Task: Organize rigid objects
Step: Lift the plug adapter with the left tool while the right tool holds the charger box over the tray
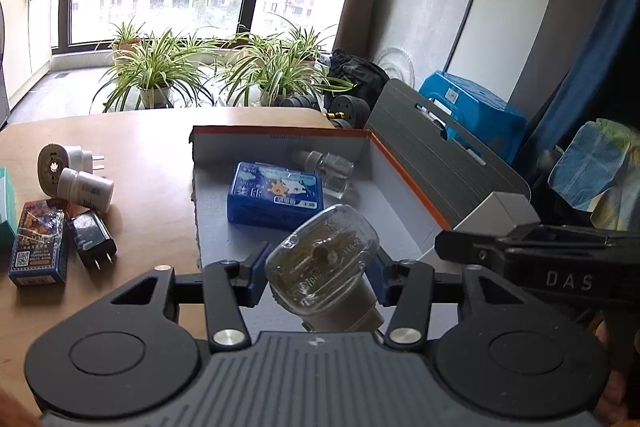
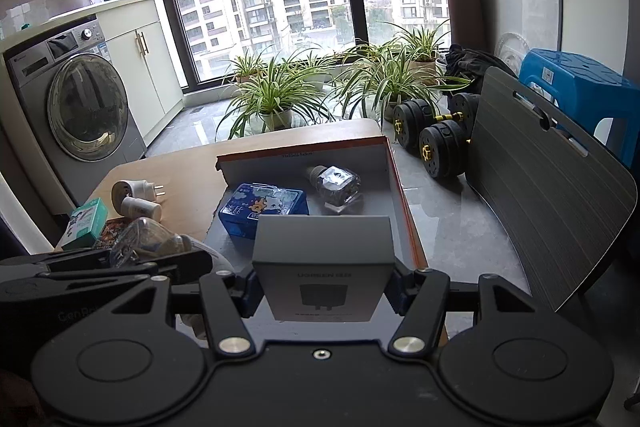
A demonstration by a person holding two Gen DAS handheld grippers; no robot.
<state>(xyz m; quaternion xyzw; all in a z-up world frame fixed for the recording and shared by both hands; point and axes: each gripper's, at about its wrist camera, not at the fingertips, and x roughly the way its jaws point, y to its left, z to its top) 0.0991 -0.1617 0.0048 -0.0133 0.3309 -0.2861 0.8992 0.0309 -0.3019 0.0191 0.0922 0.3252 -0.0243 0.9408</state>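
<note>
Your left gripper (image 1: pixel 320 273) clamps a clear glass bottle (image 1: pixel 322 263), cap hidden; your right gripper (image 2: pixel 322 285) grips a grey cardboard box (image 2: pixel 322 267), its small print unreadable.

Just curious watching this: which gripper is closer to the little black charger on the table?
Left. The left gripper holds a clear bottle beside the black charger; the right gripper is farther off, over the box's other side.

- Left wrist camera sits low behind its fingers, close over the table (image 1: pixel 152 131), facing the window.
- Right wrist camera looks likewise from further right, slightly higher.
- Both share the open box (image 1: pixel 280 143) (image 2: pixel 304 155), the blue case (image 1: pixel 276 195) (image 2: pixel 264 207) and the plants (image 1: pixel 156 67) (image 2: pixel 272 95).
</note>
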